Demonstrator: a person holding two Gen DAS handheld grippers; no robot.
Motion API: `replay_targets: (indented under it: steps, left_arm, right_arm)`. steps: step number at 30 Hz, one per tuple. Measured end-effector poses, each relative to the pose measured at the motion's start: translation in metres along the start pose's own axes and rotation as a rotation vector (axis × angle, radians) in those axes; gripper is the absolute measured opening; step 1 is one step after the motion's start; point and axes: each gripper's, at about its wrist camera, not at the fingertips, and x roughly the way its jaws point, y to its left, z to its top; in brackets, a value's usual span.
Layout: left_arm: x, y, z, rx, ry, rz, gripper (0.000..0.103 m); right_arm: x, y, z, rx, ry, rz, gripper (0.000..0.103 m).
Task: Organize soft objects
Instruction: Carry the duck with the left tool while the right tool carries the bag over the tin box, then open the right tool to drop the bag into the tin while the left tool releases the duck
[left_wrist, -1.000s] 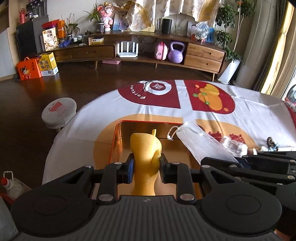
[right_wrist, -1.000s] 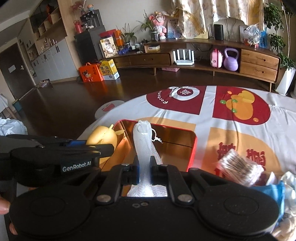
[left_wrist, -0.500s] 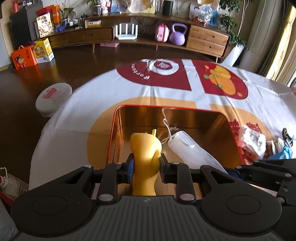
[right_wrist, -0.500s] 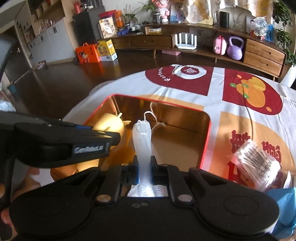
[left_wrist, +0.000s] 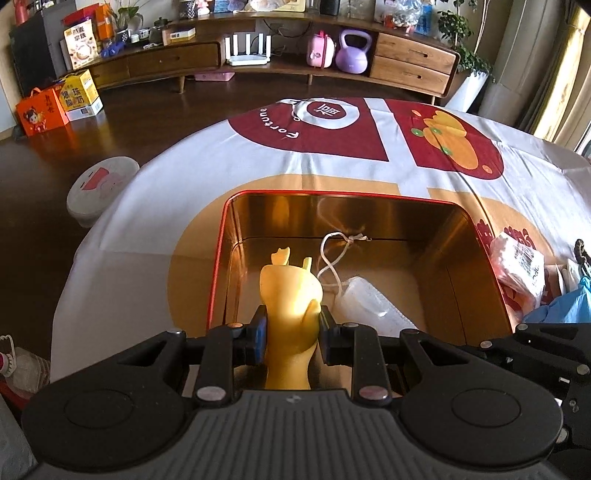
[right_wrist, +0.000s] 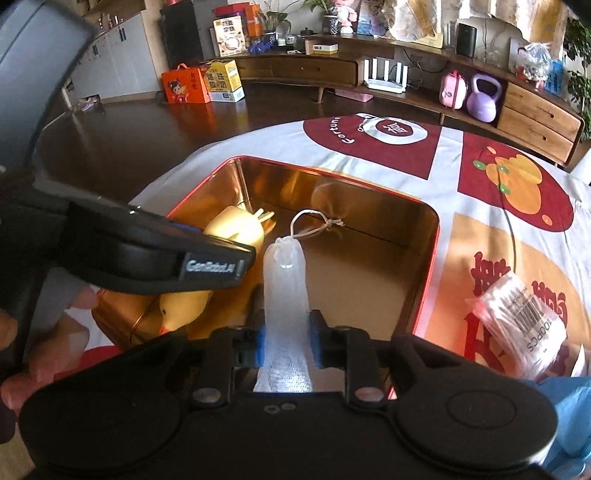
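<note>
Both claws hang over the gold tin (left_wrist: 476, 266): left claw (left_wrist: 291, 334) clenched on the yellow duck (left_wrist: 290, 295), right claw (right_wrist: 286, 338) opening around the mesh pouch (right_wrist: 286, 280). Crowded together, they may bump, or the pouch cord (right_wrist: 310, 225) may snag the duck.

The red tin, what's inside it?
Inside the red tin: a yellow toy and a white mesh pouch, each between a gripper's fingers. The grippers hide the tin's near floor.

My left gripper (left_wrist: 290, 334) is matte black with blue pads and silver screws. My right gripper (right_wrist: 286, 341) looks the same; the left one carries white "GenRobot.AI" lettering.
</note>
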Motion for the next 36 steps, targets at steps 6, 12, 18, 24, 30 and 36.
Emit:
replay_targets:
  steps: [6,12,18,24,30,36]
  left_arm:
    - [0.0,-0.005,0.0,0.009,0.01,0.018,0.031]
    - [-0.009,-0.003,0.0,-0.018,-0.017,0.004,0.052]
    - [-0.026,-0.003,0.001,-0.034,-0.054,0.0,0.056]
    - [-0.041,-0.005,-0.002,-0.031,-0.073,0.02,0.063]
    - [-0.064,-0.007,-0.007,-0.038,-0.124,0.034,0.063]
    - [-0.09,-0.016,-0.014,-0.03,-0.172,0.045,0.063]
  right_arm:
    - [-0.006,0.0,-0.001,0.001,-0.014,0.01,0.04]
    - [-0.017,0.0,-0.003,-0.002,-0.033,0.02,0.045]
    - [-0.033,0.003,-0.005,-0.022,-0.063,0.029,0.053]
    - [-0.049,-0.002,-0.007,-0.009,-0.084,0.027,0.06]
    - [-0.074,-0.01,-0.011,0.005,-0.122,0.04,0.064]
    - [-0.104,-0.021,-0.016,0.033,-0.161,0.051,0.072]
